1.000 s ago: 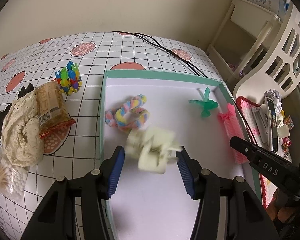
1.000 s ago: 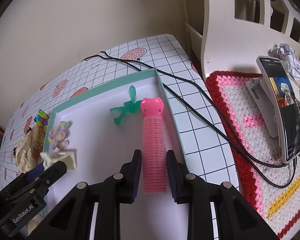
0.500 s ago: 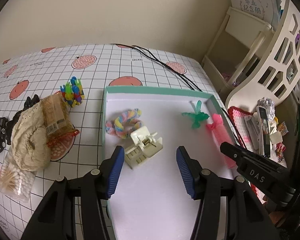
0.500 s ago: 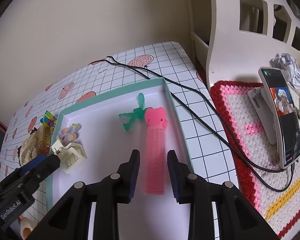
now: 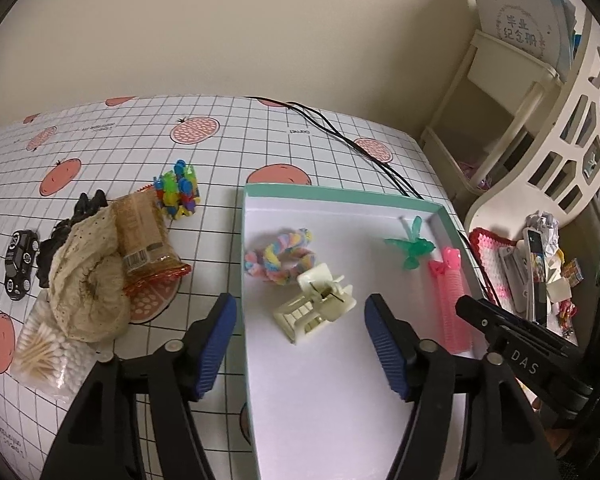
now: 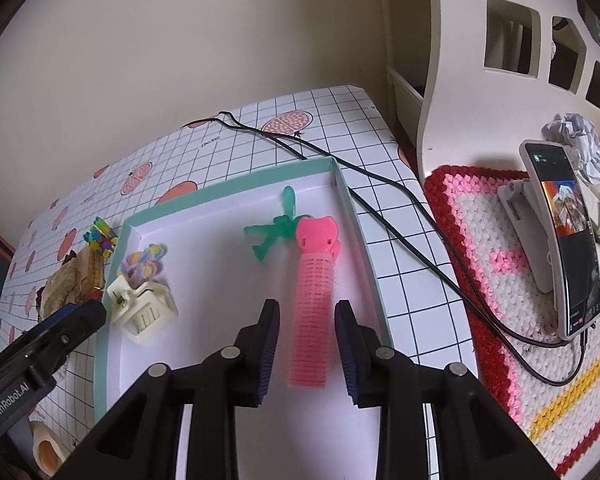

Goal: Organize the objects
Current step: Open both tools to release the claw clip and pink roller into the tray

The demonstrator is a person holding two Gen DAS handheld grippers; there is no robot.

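From the left wrist, the left gripper [image 5: 300,340] has just been opening its jaws and hangs spread with nothing pinched, the cream hair claw [image 5: 316,307] lying loose in the green-rimmed tray [image 5: 340,193] next to the pastel scrunchie [image 5: 280,256]. From the right wrist, the right gripper [image 6: 306,350] sits a bit apart too, its pads either side of the pink hair roller [image 6: 314,296] without touching it, beside the green clip [image 6: 274,230].

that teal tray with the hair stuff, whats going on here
A person is sorting hair accessories into the teal-rimmed white tray. The left hand-held gripper, jaws just opening, hangs open above the cream plastic claw clip lying in the tray. The right hand-held gripper hangs open over the pink hair roller.
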